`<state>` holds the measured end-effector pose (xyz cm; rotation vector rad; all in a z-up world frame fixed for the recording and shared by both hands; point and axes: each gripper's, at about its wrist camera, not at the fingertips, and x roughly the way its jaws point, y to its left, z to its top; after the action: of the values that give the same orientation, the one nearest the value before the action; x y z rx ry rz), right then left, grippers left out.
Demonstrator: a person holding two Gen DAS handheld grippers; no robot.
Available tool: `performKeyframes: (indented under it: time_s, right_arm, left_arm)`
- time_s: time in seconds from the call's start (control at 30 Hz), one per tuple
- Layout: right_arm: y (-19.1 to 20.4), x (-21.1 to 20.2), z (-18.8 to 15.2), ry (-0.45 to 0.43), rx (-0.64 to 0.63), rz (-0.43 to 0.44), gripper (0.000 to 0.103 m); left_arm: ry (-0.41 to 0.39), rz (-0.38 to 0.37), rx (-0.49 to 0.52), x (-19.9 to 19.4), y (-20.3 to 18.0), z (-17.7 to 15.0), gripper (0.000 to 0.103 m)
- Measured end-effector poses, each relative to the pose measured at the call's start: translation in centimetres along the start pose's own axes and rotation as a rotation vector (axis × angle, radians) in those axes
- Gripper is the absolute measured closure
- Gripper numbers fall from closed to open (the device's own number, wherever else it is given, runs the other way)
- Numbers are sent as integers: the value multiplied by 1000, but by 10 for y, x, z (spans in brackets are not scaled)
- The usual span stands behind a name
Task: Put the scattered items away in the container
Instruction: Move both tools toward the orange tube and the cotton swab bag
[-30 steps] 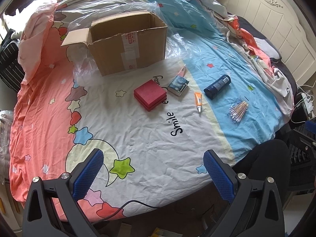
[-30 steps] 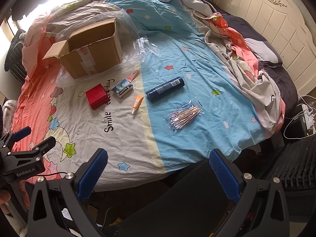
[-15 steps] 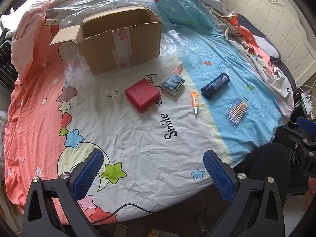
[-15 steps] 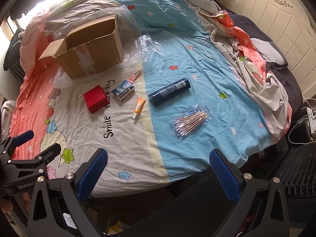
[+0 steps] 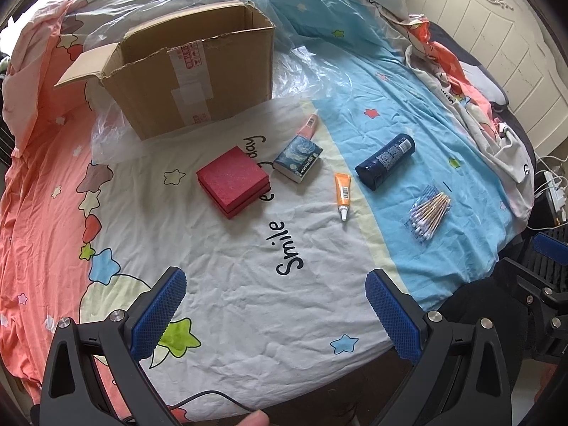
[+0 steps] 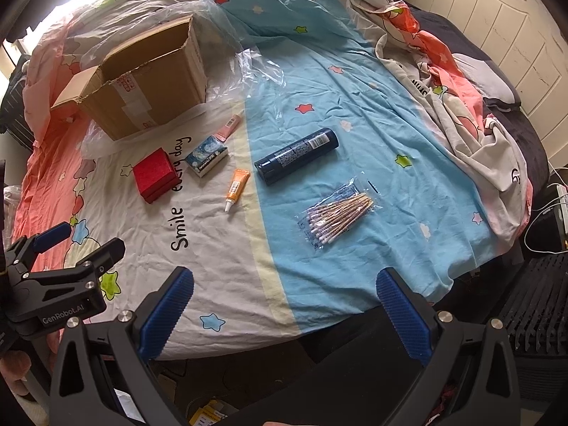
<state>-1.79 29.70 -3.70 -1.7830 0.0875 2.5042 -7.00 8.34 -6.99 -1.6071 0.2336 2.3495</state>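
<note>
Bedding printed with stars and the word "Smile" covers the bed (image 5: 220,284) that fills both views. Since a second ago both cameras have closed in on it, so every item looms larger and sits nearer the jaws; I judge this an approach, with no pickup begun. At 11 o'clock in the left wrist view the cardboard box (image 5: 191,81) stands open on clear plastic, apparently empty. Toward 2 o'clock lies the dark blue bottle (image 5: 386,161), and at 3 o'clock the packet of cotton swabs (image 5: 427,213). Near centre sit the red gift box (image 5: 234,186) and, just beside it, the small blue box (image 5: 298,156). At 1 o'clock rest the orange tube (image 5: 342,190) and the pink tube (image 5: 309,127). The left gripper (image 5: 273,314) and the right gripper (image 6: 284,316) both hover spread wide, holding nothing.
</note>
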Motion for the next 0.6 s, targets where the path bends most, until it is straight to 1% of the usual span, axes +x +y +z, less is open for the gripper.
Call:
performKeyframes:
  time_s: [0.13, 0.23, 0.4, 0.6]
  right_arm:
    - [-11, 11, 1, 18, 31, 6, 0]
    - [-17, 17, 3, 19, 46, 3, 0]
    - [-24, 28, 10, 23, 45, -5, 0]
    - [-32, 43, 22, 21, 39, -35, 0]
  left_arm:
    - [11, -19, 10, 12, -11, 3, 0]
    - [-3, -8, 30, 19, -20, 5, 0]
    - [-8, -28, 22, 33, -31, 15, 0]
    - [-7, -35, 59, 54, -48, 29, 0]
